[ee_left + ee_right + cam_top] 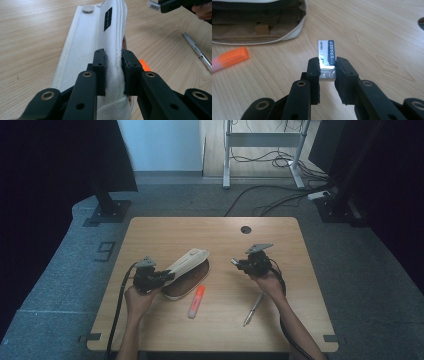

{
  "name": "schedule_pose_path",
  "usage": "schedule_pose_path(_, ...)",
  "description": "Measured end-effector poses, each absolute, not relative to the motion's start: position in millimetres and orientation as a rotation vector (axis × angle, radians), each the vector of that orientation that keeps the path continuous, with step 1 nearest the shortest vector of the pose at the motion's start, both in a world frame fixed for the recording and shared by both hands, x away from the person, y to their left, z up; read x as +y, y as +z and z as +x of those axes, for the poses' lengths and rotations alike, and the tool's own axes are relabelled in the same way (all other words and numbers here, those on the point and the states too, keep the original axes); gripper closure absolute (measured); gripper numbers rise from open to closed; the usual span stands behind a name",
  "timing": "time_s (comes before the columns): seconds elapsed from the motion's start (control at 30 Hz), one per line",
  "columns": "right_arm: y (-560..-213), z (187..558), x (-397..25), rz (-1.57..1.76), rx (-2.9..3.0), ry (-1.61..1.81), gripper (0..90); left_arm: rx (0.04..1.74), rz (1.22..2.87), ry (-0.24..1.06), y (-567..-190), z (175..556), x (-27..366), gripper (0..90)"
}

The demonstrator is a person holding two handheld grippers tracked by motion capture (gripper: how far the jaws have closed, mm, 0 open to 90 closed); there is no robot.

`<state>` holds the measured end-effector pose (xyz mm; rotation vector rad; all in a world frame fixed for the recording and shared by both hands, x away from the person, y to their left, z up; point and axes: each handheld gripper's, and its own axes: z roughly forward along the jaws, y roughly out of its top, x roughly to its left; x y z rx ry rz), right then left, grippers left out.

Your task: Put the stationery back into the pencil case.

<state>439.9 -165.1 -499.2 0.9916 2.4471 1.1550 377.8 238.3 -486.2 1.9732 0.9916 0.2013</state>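
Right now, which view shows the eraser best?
The right gripper view: the eraser sits close-up between the right gripper jaws, label readable. The high view shows it as a small speck at that gripper's tip; the left gripper view catches just its end.

Your high view looks forward and down on the light wooden table (215,320); both gripper views sit close, perhaps sharing the orange highlighter (229,58).

High view is dim, dark at both sides, bent at edges. The 2 gripper views are brighter; near jaws slightly soft.
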Motion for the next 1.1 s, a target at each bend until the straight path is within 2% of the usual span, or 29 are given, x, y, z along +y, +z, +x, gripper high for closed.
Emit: schedule_pose_path(1.1, -510.0, 447.6, -90.7, 0.886, 2.540, 1.155, 71.9, 0.974, 1.968, 0.187, -485.4, 377.6, 238.6, 74.8)
